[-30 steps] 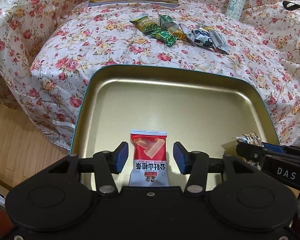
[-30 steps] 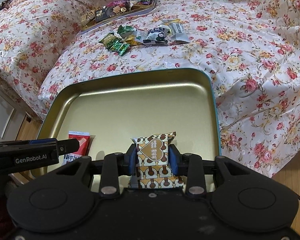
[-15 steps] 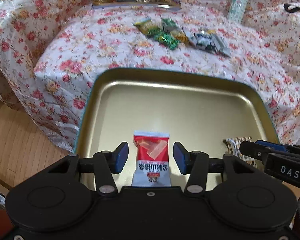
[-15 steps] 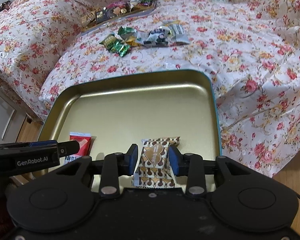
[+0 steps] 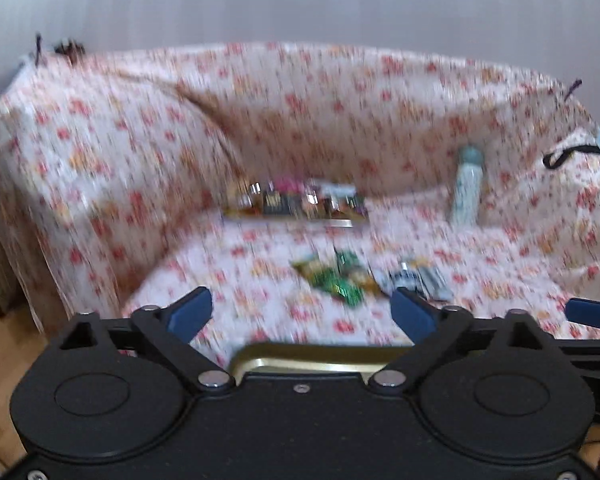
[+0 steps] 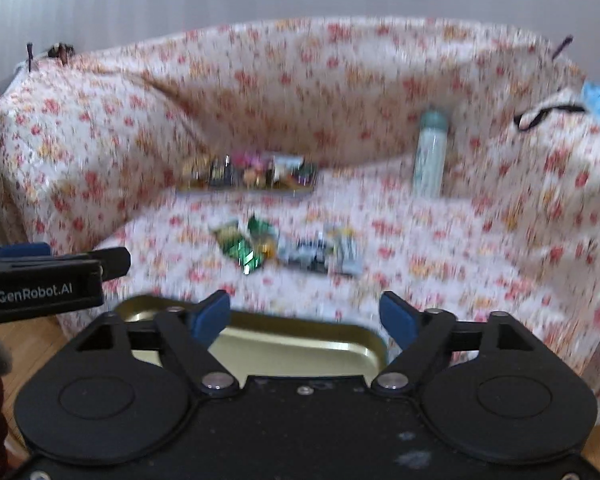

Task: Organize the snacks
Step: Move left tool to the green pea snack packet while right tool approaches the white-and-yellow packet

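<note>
- We are lifting both grippers off the near gold tray, so each wrist view is now looking across the flowered sofa cover rather than down into the tray.
- Our left gripper has just been opening; its jaws are standing wide apart with nothing between them, and the red packet it was hovering over is now out of sight below the camera.
- Our right gripper has just been opening too, letting go of the brown heart-patterned packet; its jaws are gaping empty above the tray's far rim.
- We are judging that both packets are lying in the near tray, though neither view is showing them.
- The loose snacks are waiting in a small heap on the cover, just beyond the tray, with the filled far tray behind them and a bottle standing far right.
- We are probably heading for that heap next; blur is hiding which packets are which.
</note>
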A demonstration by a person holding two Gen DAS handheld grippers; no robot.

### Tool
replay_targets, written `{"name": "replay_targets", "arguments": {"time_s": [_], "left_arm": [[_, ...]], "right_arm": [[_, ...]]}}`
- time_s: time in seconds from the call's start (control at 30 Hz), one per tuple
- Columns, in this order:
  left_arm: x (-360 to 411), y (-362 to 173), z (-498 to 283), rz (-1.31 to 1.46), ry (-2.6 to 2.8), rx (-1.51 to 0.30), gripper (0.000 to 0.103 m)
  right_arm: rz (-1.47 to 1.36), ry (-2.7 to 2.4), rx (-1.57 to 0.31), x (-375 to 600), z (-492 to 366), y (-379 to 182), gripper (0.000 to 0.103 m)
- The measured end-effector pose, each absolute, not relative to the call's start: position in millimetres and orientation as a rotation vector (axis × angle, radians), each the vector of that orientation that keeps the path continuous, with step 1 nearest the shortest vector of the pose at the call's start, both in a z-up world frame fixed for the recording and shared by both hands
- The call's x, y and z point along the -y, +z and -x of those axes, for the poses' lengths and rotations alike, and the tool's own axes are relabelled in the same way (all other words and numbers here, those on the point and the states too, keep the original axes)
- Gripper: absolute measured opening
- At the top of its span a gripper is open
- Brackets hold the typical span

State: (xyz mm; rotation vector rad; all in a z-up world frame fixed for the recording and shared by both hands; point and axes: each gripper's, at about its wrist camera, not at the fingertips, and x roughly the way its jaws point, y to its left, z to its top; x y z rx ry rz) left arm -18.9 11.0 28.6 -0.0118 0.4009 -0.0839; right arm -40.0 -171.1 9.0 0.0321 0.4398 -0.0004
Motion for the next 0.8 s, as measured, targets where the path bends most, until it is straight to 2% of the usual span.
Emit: {"name": "replay_targets", "arguments": {"time_s": [0.17,0.57,0.8], "left_arm": [[-13.0,30.0,2.0,0.022,-0.099,-0.407,0.098],[-11.1,27.8,-39.4,-0.027,-0.083,-0.426,0.097],[-13.6,18.6,-82.7,-0.028,-0.071,-0.498,0.097]], "right_arm": [[-0.02,-0.023,-0.392,170.2,34.5,9.7,0.103],[-0.028,-0.101,-0.321,176.1,-2.3,6.2,0.103],[-0.035,-0.091,-0.385,184.6,-37.8,4.7,0.103]]}}
